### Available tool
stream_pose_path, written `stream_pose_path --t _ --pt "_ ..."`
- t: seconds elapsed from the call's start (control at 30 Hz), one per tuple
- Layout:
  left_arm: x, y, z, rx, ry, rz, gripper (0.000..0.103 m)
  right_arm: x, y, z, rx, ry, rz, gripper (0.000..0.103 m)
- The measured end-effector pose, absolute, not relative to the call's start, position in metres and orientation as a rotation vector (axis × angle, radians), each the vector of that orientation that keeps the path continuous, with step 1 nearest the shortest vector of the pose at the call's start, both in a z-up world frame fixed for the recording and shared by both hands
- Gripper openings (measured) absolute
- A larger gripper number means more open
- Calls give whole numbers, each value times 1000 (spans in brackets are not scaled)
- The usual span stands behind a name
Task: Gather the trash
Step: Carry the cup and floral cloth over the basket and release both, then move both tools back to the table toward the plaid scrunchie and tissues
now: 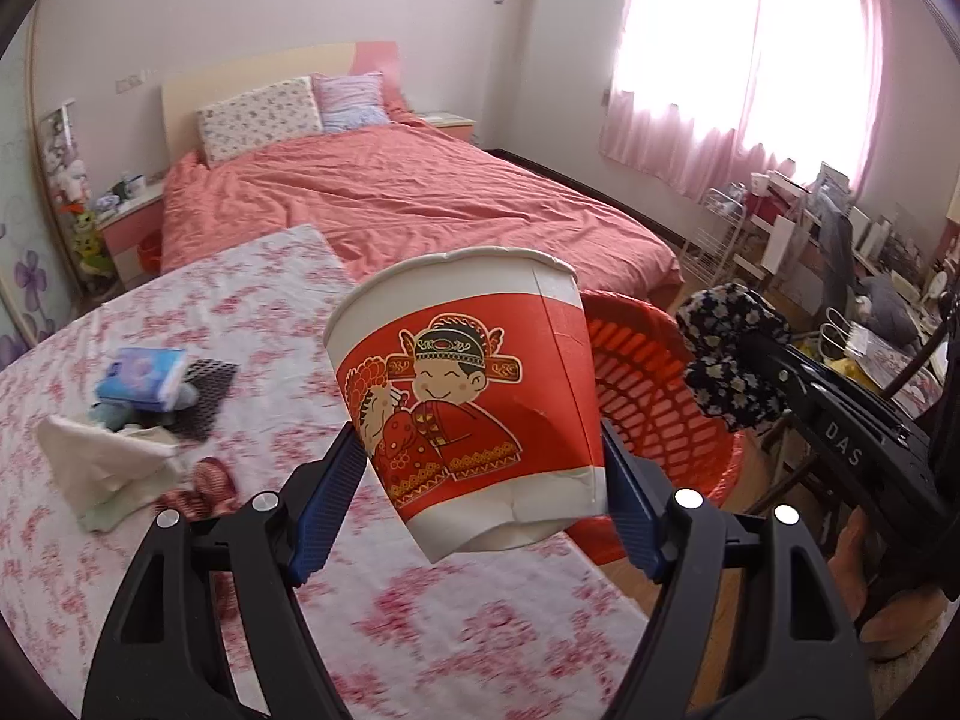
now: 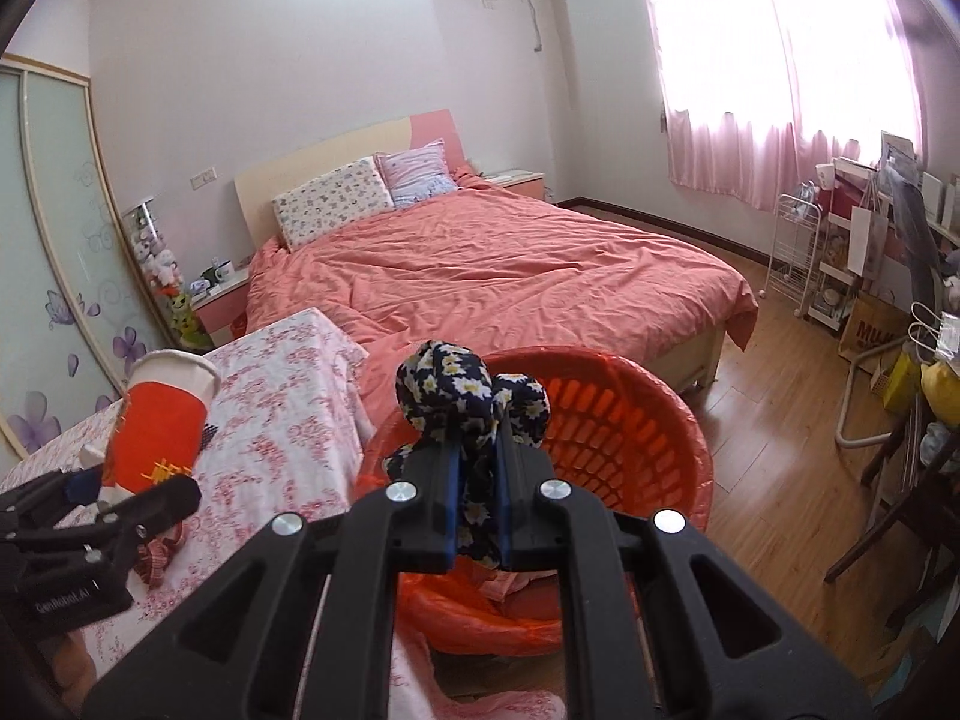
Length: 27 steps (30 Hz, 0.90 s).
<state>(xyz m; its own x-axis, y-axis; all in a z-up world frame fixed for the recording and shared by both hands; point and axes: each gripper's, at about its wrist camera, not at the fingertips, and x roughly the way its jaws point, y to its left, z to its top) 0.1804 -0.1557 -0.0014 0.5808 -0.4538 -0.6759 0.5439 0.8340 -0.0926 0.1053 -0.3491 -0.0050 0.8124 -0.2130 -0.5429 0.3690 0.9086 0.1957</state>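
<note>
Floral-cloth table (image 1: 180,312): tissue pack (image 1: 144,377), crumpled tissue (image 1: 102,468) (near mesh piece (image 1: 207,393)).

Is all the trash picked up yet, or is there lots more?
Not yet. The red basket already has an orange liner with something pinkish in it. Right now the left claw grips a paper cup, and the right claw pinches a flowery cloth bundle over the basket. Still on the table: a crumpled tissue and a blue pack.

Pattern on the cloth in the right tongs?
Dark navy cloth with small white daisy-like flowers, yellow centres. Clearest in the right wrist view.
</note>
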Motion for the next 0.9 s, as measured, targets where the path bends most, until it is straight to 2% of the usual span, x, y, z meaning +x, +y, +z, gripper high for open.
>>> stream_pose_path --t 0.23,0.57,0.83,0.9 --pt "184 -198 -11 137 771 -661 75 111 -379 -11 341 530 -325 11" --pt "206 -244 -39 161 858 -681 75 135 -414 -28 386 535 -327 16" --pt "205 -223 -45 164 895 -592 81 143 -405 -36 361 562 -335 43" --pt "202 -213 -42 166 888 -571 82 141 -399 -36 342 570 -346 55"
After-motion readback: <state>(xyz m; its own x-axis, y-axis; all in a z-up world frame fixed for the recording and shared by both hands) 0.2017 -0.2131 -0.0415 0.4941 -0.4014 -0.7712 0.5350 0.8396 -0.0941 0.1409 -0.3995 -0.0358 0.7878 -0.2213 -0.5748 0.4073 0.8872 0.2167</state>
